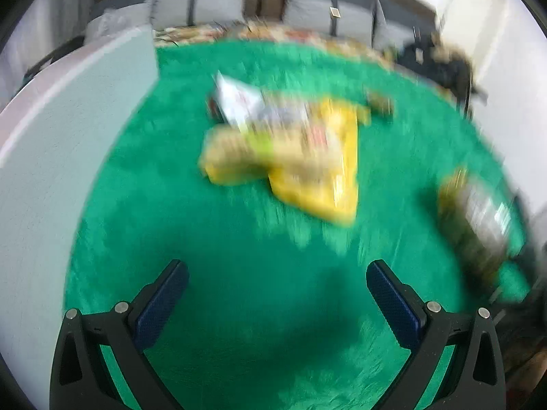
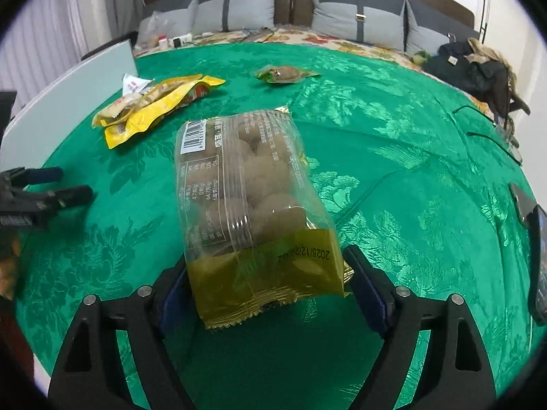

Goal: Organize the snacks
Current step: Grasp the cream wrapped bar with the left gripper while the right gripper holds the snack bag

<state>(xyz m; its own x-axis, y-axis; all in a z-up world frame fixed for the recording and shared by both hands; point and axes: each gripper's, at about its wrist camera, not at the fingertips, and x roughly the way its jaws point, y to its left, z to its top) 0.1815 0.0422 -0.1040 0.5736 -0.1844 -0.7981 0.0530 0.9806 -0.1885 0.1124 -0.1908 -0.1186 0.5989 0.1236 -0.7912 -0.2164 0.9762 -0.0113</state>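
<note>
My right gripper [image 2: 270,287] is shut on a clear and gold snack bag [image 2: 246,198] of brown balls and holds it above the green cloth [image 2: 393,177]. Yellow snack packets [image 2: 154,106] lie in a pile at the left with a white packet [image 2: 131,83] behind them; a small green packet [image 2: 283,73] lies farther back. In the blurred left wrist view my left gripper [image 1: 277,283] is open and empty over the cloth [image 1: 171,205], short of the yellow pile [image 1: 297,160]. The held bag [image 1: 475,218] shows at the right. The left gripper also shows in the right wrist view [image 2: 58,184].
A white board [image 2: 68,102] stands along the cloth's left edge and also shows in the left wrist view [image 1: 68,136]. Grey cushions [image 2: 359,20] line the back. Dark clothes [image 2: 471,68] lie at the back right. A phone [image 2: 536,259] lies at the right edge.
</note>
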